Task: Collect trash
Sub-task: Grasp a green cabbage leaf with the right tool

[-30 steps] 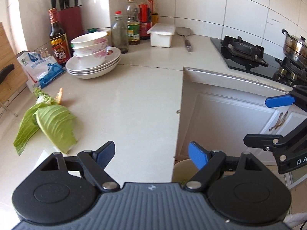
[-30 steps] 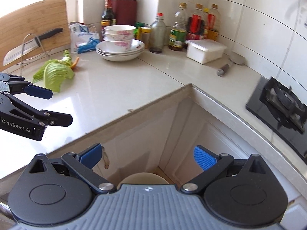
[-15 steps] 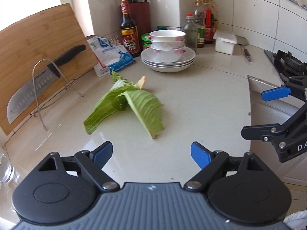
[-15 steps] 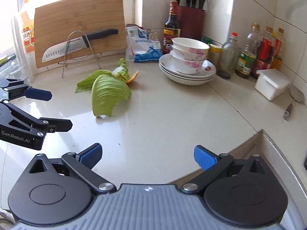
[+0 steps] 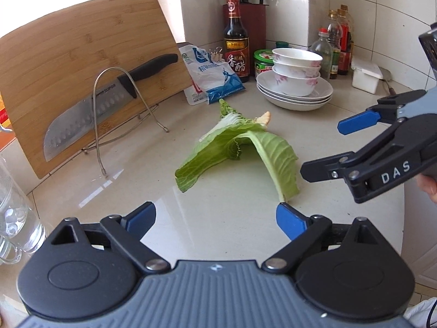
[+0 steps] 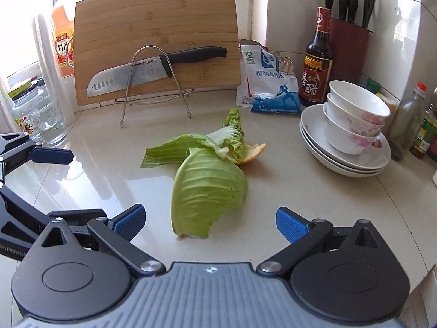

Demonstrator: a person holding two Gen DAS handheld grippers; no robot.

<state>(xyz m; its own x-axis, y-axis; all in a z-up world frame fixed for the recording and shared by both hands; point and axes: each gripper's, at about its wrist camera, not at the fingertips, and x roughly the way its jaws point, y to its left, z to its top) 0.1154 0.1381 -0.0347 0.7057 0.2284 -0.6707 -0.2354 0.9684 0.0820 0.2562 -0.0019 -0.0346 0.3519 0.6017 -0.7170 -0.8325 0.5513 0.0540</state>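
Note:
Green cabbage leaves (image 5: 245,150) lie in a loose pile on the pale countertop, with a piece of orange peel (image 5: 263,117) at their far end. The leaves (image 6: 207,188) and the peel (image 6: 251,155) also show in the right wrist view. My left gripper (image 5: 215,217) is open and empty, just short of the leaves. My right gripper (image 6: 210,220) is open and empty, its jaws either side of the near end of the big leaf. The right gripper also shows in the left wrist view (image 5: 327,147), beside the leaves.
A bamboo cutting board (image 6: 153,32) with a knife (image 6: 153,68) on a wire rack stands behind. A salt bag (image 6: 270,84), vinegar bottle (image 6: 316,63), knife block (image 6: 347,46), stacked bowls and plates (image 6: 349,136) and bottles line the back right. A glass (image 6: 47,120) stands at left.
Both grippers have swung left from the counter corner and cabinet toward the cabbage leaves and moved closer to them. Both stay open and empty.

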